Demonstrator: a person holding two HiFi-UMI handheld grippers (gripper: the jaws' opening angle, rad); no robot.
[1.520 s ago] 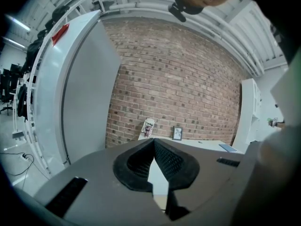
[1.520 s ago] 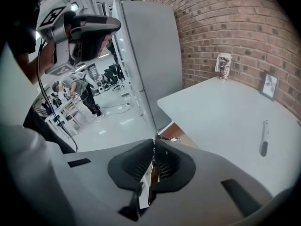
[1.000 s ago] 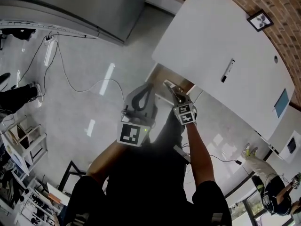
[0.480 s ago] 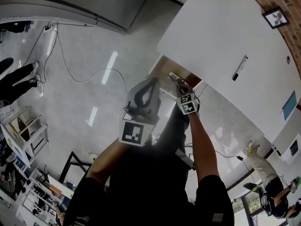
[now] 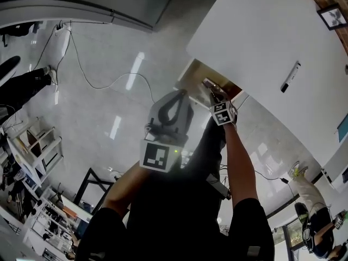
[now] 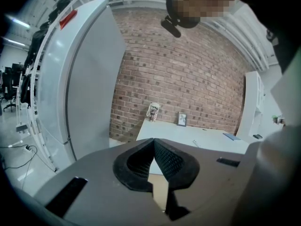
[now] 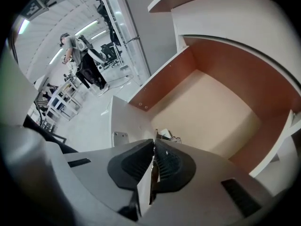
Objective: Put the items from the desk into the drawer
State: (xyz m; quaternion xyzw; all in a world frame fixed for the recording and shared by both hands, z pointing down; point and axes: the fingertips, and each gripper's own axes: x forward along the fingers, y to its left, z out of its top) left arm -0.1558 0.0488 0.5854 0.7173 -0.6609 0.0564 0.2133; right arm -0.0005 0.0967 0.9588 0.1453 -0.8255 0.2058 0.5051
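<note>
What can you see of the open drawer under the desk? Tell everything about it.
The drawer stands pulled out from under the white desk. It is a box with white outer panels, reddish-brown wood-look inner walls and a pale beige floor, which is bare where it shows. The right gripper hangs over its near edge, jaws shut on a thin flat item that points into the drawer. Whether that item touches the drawer cannot be told.
</note>
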